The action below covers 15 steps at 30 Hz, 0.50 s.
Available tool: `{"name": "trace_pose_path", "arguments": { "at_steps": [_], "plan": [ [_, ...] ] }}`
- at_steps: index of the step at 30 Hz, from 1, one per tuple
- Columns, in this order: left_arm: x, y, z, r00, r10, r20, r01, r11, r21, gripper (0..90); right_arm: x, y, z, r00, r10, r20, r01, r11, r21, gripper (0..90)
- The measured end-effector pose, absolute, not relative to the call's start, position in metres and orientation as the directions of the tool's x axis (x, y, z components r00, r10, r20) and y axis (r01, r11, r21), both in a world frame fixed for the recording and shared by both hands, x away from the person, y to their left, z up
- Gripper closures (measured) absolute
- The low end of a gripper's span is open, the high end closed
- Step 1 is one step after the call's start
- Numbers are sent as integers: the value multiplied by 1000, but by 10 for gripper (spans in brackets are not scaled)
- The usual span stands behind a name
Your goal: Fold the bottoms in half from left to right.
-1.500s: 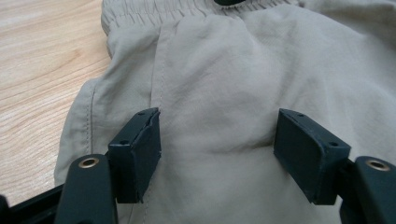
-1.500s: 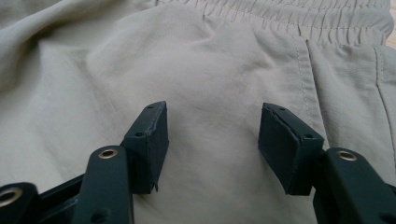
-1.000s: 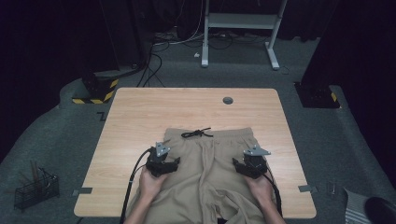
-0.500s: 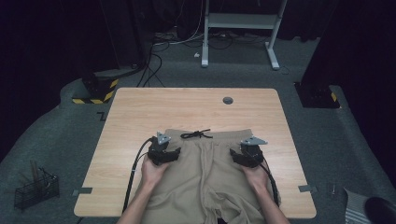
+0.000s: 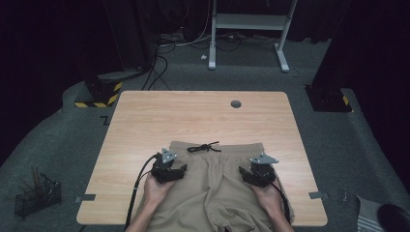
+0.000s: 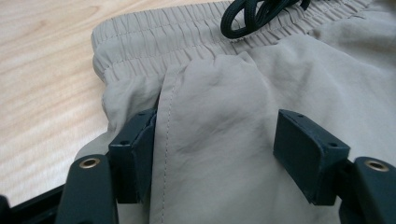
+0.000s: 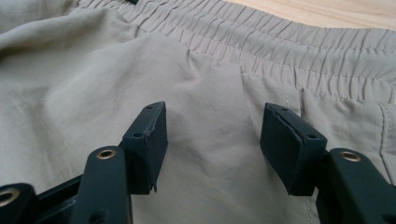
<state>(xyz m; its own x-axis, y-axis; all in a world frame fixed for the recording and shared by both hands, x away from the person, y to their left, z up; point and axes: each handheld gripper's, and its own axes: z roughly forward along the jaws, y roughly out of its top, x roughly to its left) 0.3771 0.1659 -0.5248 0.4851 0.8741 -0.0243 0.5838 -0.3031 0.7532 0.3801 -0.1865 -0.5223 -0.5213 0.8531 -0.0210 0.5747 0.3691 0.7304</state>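
Tan shorts (image 5: pixel 220 186) flat on the wooden table (image 5: pixel 193 118), at the near side, waistband toward the far side. Black drawstring (image 5: pixel 203 147) tied in a loose bow on the middle of the waistband. Leg ends hanging past the near table edge and cut off at the bottom of the high view, so hard to tell how they lie.

Left gripper (image 5: pixel 170 165) down on the left side of the shorts, just below the waistband, near the cloth's left edge. Jaws wide apart, smooth cloth and a pocket seam between them, nothing pinched. Left pad close beside the seam; cannot tell if touching. Right gripper (image 5: pixel 258 170) down on the right side of the shorts, also just below the waistband. Jaws wide apart too, having just opened a bit more, over flat cloth, nothing held.

Fingertips of both grippers hidden under their own bodies in the high view. Hands mostly covered by the grippers, forearms cut off at the bottom.

Lots of bare wood beyond the waistband, up to a small round hole (image 5: pixel 236 103) near the far edge. Narrow strips of bare wood left and right of the shorts.

Around the table, dark grey floor. Black wire basket (image 5: pixel 37 197) on the floor at the left, well apart. White frame legs (image 5: pixel 246 29) far behind, dim and hard to make out.
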Motion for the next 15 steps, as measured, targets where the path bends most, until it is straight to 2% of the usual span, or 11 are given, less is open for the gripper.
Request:
{"name": "trace_pose_path", "arguments": {
  "at_steps": [5, 8, 11, 15],
  "plan": [
    [386, 175, -512, 476, 879, -22, 567, -288, 772, 337, 382, -187, -521, -532, 847, -15, 569, 370, 735, 393],
    [393, 181, -504, 449, 894, -6, 570, -281, 772, 319, 385, -185, -515, -531, 847, -12, 542, 350, 764, 414],
    [404, 193, -505, 385, 923, -7, 611, -249, 752, 311, 391, -179, -511, -547, 837, -10, 521, 349, 779, 424],
    [414, 205, -513, 361, 931, -47, 657, -218, 722, 286, 398, -172, -517, -561, 828, -15, 531, 374, 760, 423]
  ]
}}
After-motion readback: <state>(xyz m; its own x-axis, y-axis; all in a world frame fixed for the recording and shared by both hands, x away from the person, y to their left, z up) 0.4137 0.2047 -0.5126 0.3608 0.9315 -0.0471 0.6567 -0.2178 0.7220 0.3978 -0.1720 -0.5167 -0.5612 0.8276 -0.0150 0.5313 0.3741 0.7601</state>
